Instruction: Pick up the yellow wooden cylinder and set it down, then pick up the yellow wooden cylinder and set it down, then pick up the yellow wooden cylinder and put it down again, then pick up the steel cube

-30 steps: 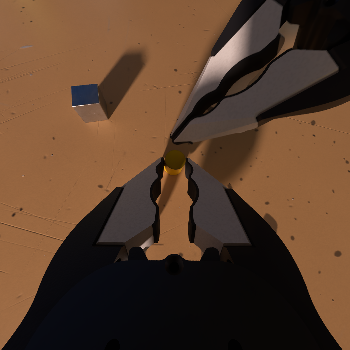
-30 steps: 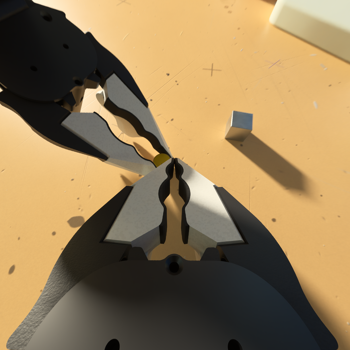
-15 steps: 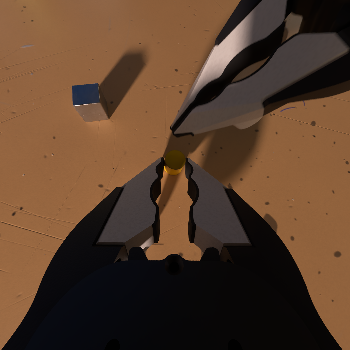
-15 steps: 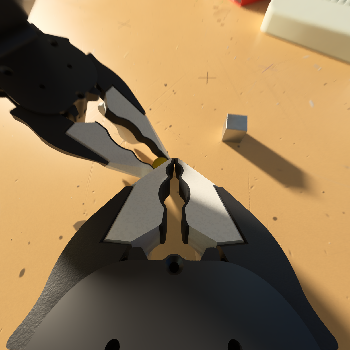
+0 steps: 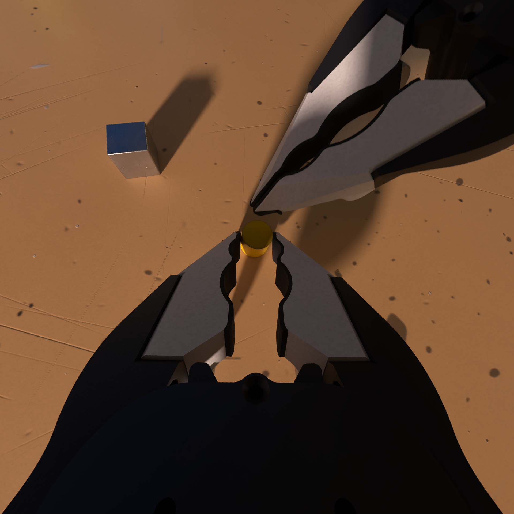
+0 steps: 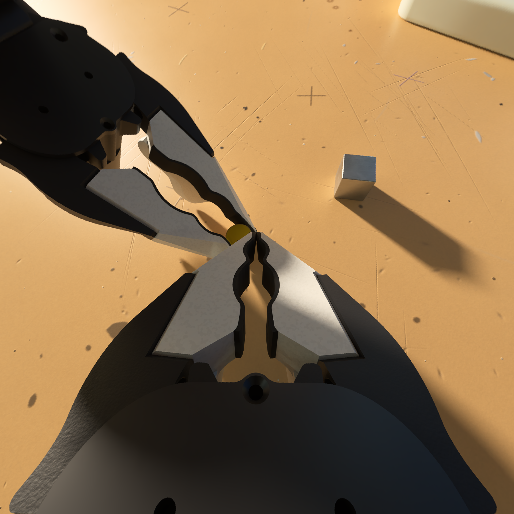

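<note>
The yellow wooden cylinder (image 5: 256, 238) stands upright on the tabletop (image 5: 83, 250), its axis vertical, right between the tips of the left tongs (image 5: 256, 239), which clasp its sides. The right tongs (image 6: 256, 236), clenched on nothing, point at it from just beyond. The steel cube (image 5: 130, 148) sits well off, ahead-left of the left tongs.

both wrist views face each other closely, sharing perhaps the cylinder (image 5: 256, 237).
</note>
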`<state>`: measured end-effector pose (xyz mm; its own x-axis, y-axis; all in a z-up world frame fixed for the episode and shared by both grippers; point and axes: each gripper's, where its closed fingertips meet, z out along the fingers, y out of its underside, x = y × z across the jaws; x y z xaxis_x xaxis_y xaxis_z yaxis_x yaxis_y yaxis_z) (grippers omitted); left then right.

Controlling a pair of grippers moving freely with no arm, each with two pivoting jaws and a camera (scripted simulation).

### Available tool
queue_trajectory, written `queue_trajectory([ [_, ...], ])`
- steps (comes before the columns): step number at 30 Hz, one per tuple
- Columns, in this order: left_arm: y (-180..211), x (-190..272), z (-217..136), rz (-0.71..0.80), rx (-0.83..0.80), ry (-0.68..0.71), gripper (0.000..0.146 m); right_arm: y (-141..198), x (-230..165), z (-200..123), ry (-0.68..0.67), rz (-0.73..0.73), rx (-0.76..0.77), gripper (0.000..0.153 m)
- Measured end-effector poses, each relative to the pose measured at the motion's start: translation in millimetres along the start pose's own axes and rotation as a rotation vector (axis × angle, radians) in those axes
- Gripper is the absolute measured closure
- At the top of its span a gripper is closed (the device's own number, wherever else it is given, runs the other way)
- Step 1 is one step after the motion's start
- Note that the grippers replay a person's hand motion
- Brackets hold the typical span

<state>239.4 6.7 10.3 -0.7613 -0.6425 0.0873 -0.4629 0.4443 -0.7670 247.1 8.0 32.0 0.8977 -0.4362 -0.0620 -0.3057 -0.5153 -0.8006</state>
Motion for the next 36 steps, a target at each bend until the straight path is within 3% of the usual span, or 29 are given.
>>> queue_trajectory([
  [4,0.0,-0.1,-0.1,0.002,0.0,-0.003,0.124,-13.5,-0.3,-8.5,-0.003,0.006,0.079,0.153],
  [8,0.1,-0.2,-0.1,0.001,-0.002,-0.001,0.124,-1.1,-4.5,0.9,-0.01,-0.023,0.003,0.153],
  [13,0.0,-0.2,-0.1,0.002,0.0,-0.002,0.124,-16.7,-0.1,-10.4,-0.01,0.006,0.104,0.153],
  [16,0.0,-0.3,0.0,0.002,0.0,-0.002,0.124,-1.1,-2.6,0.7,-0.028,0.017,0.011,0.153],
  [20,-0.1,-0.3,0.0,0.003,0.0,-0.004,0.124,-15.2,1.9,-9.2,0.002,0.007,0.094,0.153],
  [24,-0.1,-0.4,0.0,0.002,-0.001,-0.003,0.124,-1.7,-2.6,0.8,-0.029,0.023,0.017,0.153],
  [29,-0.1,-0.4,-0.1,0.003,0.001,-0.003,0.124,-13.7,0.1,-8.0,-0.006,0.011,0.087,0.153],
  [32,-0.1,-0.4,0.0,0.002,0.0,-0.003,0.124,-2.0,-1.4,0.1,-0.015,0.012,0.016,0.153],
  [36,-0.1,-0.4,-0.1,0.003,0.001,-0.004,0.124,-15.4,0.9,-10.0,0.001,0.005,0.092,0.153],
])
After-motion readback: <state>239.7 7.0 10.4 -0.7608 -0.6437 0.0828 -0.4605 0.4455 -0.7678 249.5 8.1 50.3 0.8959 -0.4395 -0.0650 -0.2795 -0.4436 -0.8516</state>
